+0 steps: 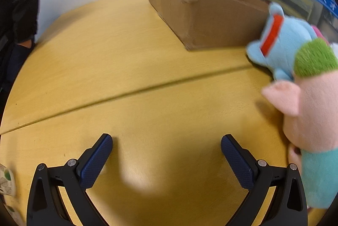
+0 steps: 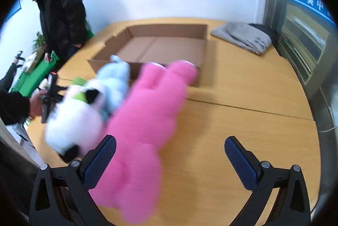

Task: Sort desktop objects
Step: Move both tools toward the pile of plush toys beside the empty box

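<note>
A pile of plush toys lies on the yellow wooden table (image 1: pixel 126 61). In the right wrist view a big pink plush (image 2: pixel 147 120) stretches from the open cardboard box (image 2: pixel 164 46) toward my right gripper (image 2: pixel 170 152), which is open with the plush's lower end lying between its fingers. A white-and-black plush (image 2: pixel 74 124) and a light blue plush (image 2: pixel 116 78) lie to its left. My left gripper (image 1: pixel 166 154) is open over bare table; a pale pink pig plush (image 1: pixel 312 112) and the blue plush (image 1: pixel 283 42) sit at its right, in front of the box (image 1: pixel 211 14).
A person in a black coat (image 2: pixel 61 14) stands at the table's far left. A hand (image 2: pixel 36 103) holds the other gripper at left. Folded grey cloth (image 2: pixel 243 38) lies beyond the box on the right. A metal cabinet (image 2: pixel 306 40) flanks the table's right side.
</note>
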{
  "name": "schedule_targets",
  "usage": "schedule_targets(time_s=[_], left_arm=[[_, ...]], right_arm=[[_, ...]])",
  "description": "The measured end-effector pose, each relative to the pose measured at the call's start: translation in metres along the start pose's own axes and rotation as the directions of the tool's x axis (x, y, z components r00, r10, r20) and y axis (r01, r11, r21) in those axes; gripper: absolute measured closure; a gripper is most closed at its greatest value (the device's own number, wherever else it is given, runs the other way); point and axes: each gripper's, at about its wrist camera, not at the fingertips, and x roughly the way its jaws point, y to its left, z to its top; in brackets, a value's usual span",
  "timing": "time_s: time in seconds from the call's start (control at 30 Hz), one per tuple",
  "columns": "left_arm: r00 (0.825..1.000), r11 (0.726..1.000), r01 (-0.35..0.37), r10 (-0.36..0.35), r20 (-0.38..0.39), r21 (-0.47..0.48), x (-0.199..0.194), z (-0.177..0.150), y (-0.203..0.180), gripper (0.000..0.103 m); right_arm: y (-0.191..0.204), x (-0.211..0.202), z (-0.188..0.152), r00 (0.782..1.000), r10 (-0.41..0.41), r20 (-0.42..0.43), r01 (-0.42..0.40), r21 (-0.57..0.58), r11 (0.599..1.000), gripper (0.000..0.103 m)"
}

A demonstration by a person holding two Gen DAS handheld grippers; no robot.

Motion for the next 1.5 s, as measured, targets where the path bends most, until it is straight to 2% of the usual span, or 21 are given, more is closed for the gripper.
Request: schedule_targets(time_s=[0.07,0.17,0.27,0.47,0.57,0.67,0.83,1.0,1.07,1.3,1.5], left_arm=[[1.0,1.0,0.018,-0.018,0.007,-0.015,-0.021,0.0,-0.01,0.0],[0.998,0.998,0.05,-0.048,0.033,-0.044,-0.064,0.005,-0.03,0.0],[0.996,0.995,0.076,-0.072,0.056,-0.061,-0.112,0.021,-0.052,0.0],[0.987,0.981,0.15,-0.143,0.067,-0.125,-0.186,0.059,-0.103,0.0],[0.986,0.975,0.163,-0.157,0.051,-0.153,-0.206,0.069,-0.133,0.0],[0.991,0.978,0.134,-0.13,0.035,-0.16,-0.212,0.07,-0.162,0.0],[0.992,0.973,0.126,-0.126,0.013,-0.193,-0.214,0.068,-0.205,0.0],[0.995,0.976,0.1,-0.1,0.009,-0.196,-0.216,0.072,-0.237,0.0],[0.995,0.976,0.096,-0.096,0.007,-0.196,-0.218,0.072,-0.246,0.0],[0.997,0.974,0.071,-0.077,-0.023,-0.213,-0.22,0.069,-0.245,0.0],[0.995,0.974,0.09,-0.099,-0.034,-0.207,-0.208,0.078,-0.224,0.0]], right_arm=[[0.021,0.0,0.003,1.0,0.016,-0.004,-0.016,0.028,0.999,0.0],[0.045,0.002,0.012,0.999,-0.042,-0.024,0.044,0.093,0.995,0.0],[0.06,0.002,0.018,1.0,0.003,-0.015,-0.001,0.147,0.989,0.0],[0.096,-0.011,0.05,0.997,0.041,0.06,-0.047,0.091,0.995,0.0],[0.106,-0.018,0.059,0.995,0.05,0.083,-0.055,0.058,0.997,0.0],[0.111,-0.027,0.062,0.994,0.068,0.081,-0.07,0.022,0.997,0.0],[0.102,-0.033,0.056,0.991,0.131,0.026,-0.133,0.083,0.988,0.001],[0.089,-0.031,0.042,0.997,0.03,-0.066,-0.024,0.089,0.996,0.001],[0.086,-0.031,0.038,0.996,0.018,-0.086,-0.011,0.079,0.997,0.001],[0.091,-0.026,0.042,0.992,0.003,-0.123,0.0,0.025,1.0,0.001],[0.1,-0.016,0.054,0.987,-0.077,-0.138,0.08,0.016,0.997,0.001]])
